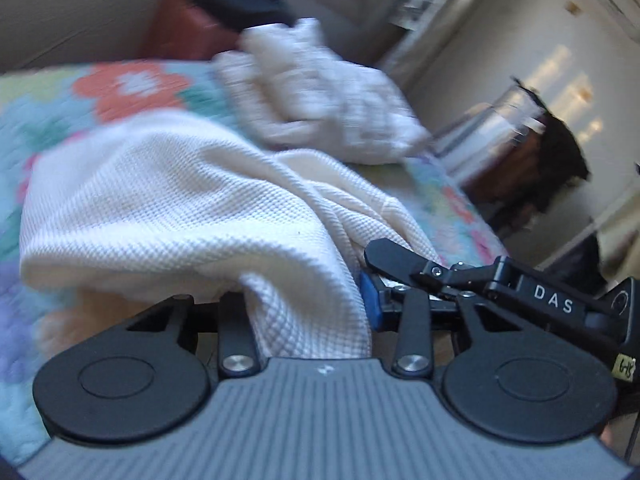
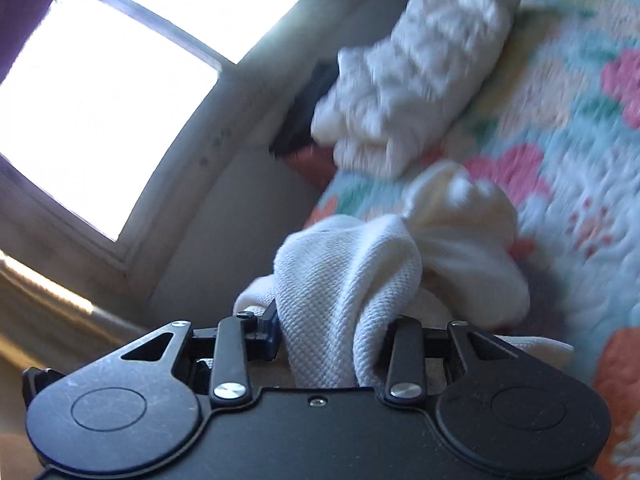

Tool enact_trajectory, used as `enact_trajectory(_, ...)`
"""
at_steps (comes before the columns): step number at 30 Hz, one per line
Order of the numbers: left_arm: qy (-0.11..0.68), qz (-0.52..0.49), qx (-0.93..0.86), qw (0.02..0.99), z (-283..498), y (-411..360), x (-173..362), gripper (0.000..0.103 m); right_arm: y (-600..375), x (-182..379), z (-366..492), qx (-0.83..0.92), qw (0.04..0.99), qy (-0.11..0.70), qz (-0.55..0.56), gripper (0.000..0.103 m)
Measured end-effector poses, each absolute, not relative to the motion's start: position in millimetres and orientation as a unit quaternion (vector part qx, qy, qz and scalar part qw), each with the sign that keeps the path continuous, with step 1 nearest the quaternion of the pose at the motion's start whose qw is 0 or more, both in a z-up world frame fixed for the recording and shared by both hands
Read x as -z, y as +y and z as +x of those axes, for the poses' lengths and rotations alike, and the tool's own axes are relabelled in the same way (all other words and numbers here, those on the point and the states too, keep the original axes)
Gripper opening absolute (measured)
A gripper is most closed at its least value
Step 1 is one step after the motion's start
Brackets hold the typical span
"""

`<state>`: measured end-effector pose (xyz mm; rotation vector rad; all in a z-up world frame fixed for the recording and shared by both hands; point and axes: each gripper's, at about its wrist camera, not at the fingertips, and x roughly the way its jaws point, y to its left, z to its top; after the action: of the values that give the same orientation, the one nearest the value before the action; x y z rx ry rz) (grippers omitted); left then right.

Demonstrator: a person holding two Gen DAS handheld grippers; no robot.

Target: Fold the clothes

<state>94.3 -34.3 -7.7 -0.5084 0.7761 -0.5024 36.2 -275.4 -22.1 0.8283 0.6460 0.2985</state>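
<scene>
A cream waffle-knit garment [image 1: 168, 200] hangs between both grippers over a floral quilt [image 1: 120, 92]. My left gripper [image 1: 306, 304] is shut on a bunched edge of it, and the cloth hides the fingertips. The right gripper comes in from the right of the left wrist view, its black finger [image 1: 396, 258] pressed against the same cloth. In the right wrist view my right gripper [image 2: 336, 320] is shut on a thick fold of the garment [image 2: 352, 280], whose rest trails down onto the quilt [image 2: 560, 140]. The frames are blurred by motion.
A loose pile of white clothes [image 1: 320, 88] [image 2: 420, 68] lies further back on the bed. A red and dark object [image 1: 192, 28] stands at the bed's far end by the wall. Dark furniture with a clear container [image 1: 520, 152] sits beside the bed. A bright window [image 2: 120, 100] is nearby.
</scene>
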Motion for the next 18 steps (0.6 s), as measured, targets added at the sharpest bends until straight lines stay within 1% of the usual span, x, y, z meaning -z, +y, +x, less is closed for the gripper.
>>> enact_trajectory(3,0.343,-0.213,0.290,0.867,88,-79,-36,0.036,-316,-16,11,-0.115,0.877,0.250,0.394,0.041)
enact_trajectory(6,0.308,-0.184,0.346,0.867,66,-121,-82,0.036,-351,-60,-36,-0.093,0.907,0.185,0.366,0.041)
enact_trajectory(9,0.283,-0.156,0.398,0.859,31,-161,-123,0.036,-386,-95,-87,-0.073,0.926,0.135,0.345,0.041)
enact_trajectory(11,0.270,-0.136,0.428,0.852,-2,-188,-143,0.036,-403,-111,-121,-0.053,0.934,0.117,0.333,0.041)
enact_trajectory(15,0.255,-0.112,0.478,0.833,-64,-229,-163,0.036,-432,-118,-190,-0.009,0.941,0.091,0.325,0.041)
enact_trajectory(18,0.256,-0.104,0.508,0.816,-98,-257,-165,0.036,-448,-119,-230,0.028,0.945,0.077,0.316,0.041)
